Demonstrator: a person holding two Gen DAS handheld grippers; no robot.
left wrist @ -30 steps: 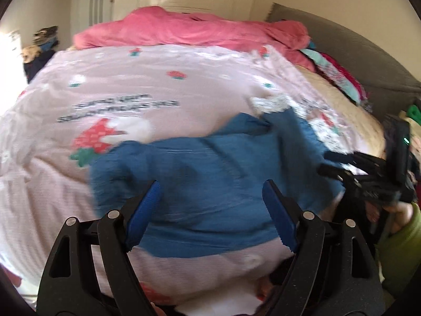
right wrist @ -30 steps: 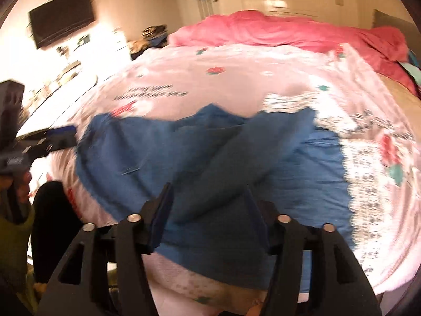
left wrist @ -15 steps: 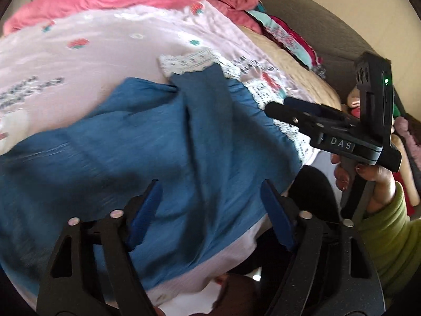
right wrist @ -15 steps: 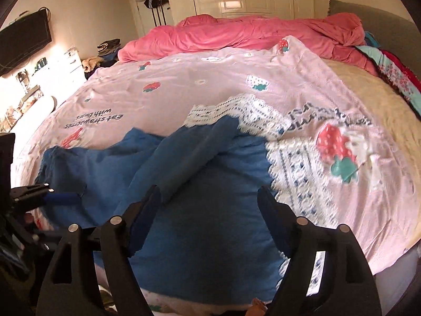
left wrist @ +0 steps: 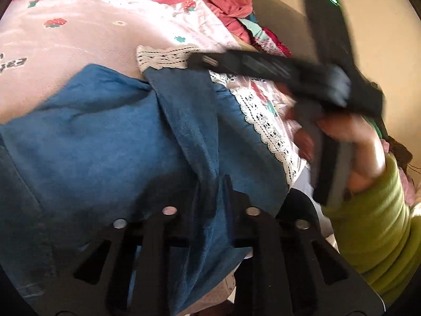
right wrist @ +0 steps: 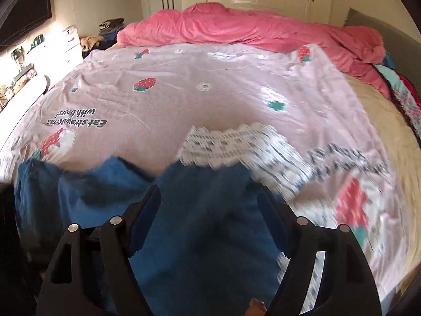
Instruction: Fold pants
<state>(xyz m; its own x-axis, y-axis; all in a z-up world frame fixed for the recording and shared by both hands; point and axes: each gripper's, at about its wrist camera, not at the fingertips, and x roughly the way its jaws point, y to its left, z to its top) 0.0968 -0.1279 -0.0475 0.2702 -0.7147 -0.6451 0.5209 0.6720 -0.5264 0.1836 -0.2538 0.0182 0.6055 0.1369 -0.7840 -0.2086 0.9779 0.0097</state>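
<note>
Both tongs sit over the near edge of the bed. On the left gripper [left wrist: 210, 197] the jaws are closing, drawn almost together with a raised ridge of the blue pants [left wrist: 110, 142] pinched between them. The right gripper [right wrist: 208, 205] has its jaws spread wide with nothing in them, blue cloth lying beneath the gap; in the left wrist view it shows blurred, reaching across above the cloth, borne by the right hand [left wrist: 350, 142] in a green sleeve [left wrist: 373, 216].

From the right wrist view the pants [right wrist: 200, 237] lie flat on the pink strawberry sheet [right wrist: 184, 92] at the near edge of the bed, their long axis running sideways along that edge. One folded strip of cloth runs away from the near edge toward the middle of the bed, ending at a white lace trim [right wrist: 231, 142]. The far edge of the pants is ragged and rumpled; which end is the waist I cannot tell.

Beyond the pants the sheet lies open and bare up to a pink duvet [right wrist: 250, 26] bunched along the far edge. A grey headboard [right wrist: 368, 23] and bright patterned bedding [right wrist: 405, 97] close off the right edge.
</note>
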